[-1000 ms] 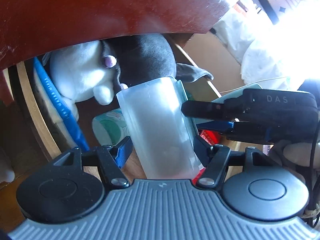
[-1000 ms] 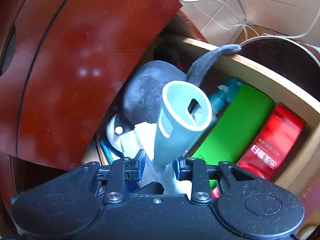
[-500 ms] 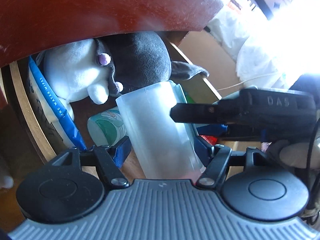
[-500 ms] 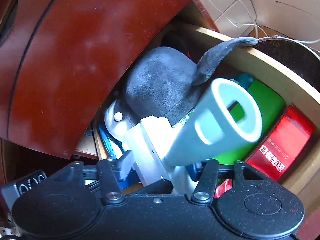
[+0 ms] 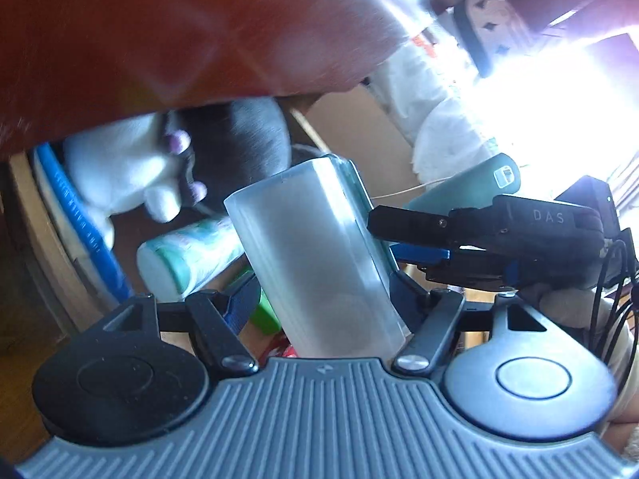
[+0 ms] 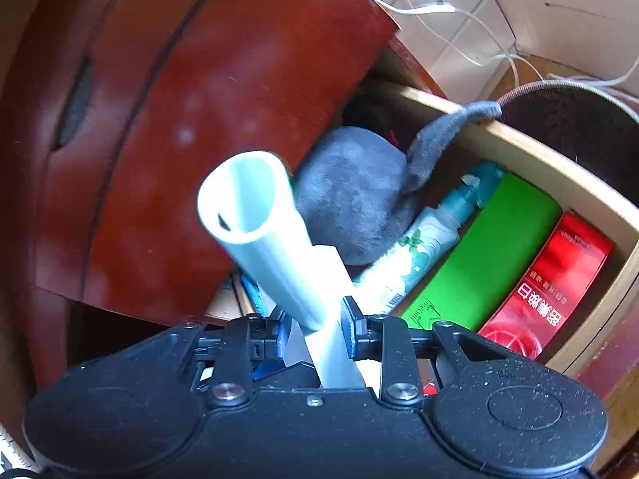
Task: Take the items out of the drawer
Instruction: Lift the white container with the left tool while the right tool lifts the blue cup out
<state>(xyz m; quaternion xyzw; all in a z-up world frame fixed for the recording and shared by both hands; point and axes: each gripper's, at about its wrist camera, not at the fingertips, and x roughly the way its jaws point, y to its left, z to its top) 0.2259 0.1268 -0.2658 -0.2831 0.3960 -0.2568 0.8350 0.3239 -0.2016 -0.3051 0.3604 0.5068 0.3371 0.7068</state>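
Observation:
My left gripper point(image 5: 323, 295) is shut on a frosted translucent case point(image 5: 311, 255) held above the open wooden drawer point(image 6: 531, 147). My right gripper point(image 6: 313, 319) is shut on a pale teal handled tool point(image 6: 259, 223) that sticks up out of that case point(image 6: 331, 295). The right gripper also shows in the left wrist view point(image 5: 411, 235), beside the case. In the drawer lie a grey and white plush toy point(image 6: 355, 191), a white and green spray bottle point(image 6: 423, 247), a green box point(image 6: 491, 251) and a red box point(image 6: 555, 283).
The red-brown desk front point(image 6: 199, 139) overhangs the drawer on the left. A blue-edged packet point(image 5: 80, 215) stands by the drawer's left wall. White cables point(image 6: 459, 28) and a cardboard box point(image 6: 559, 4) lie behind the drawer.
The teal tool has swung from pointing right to pointing up and left and has risen further out of the case. The spray bottle is now uncovered. The left gripper has shifted slightly.

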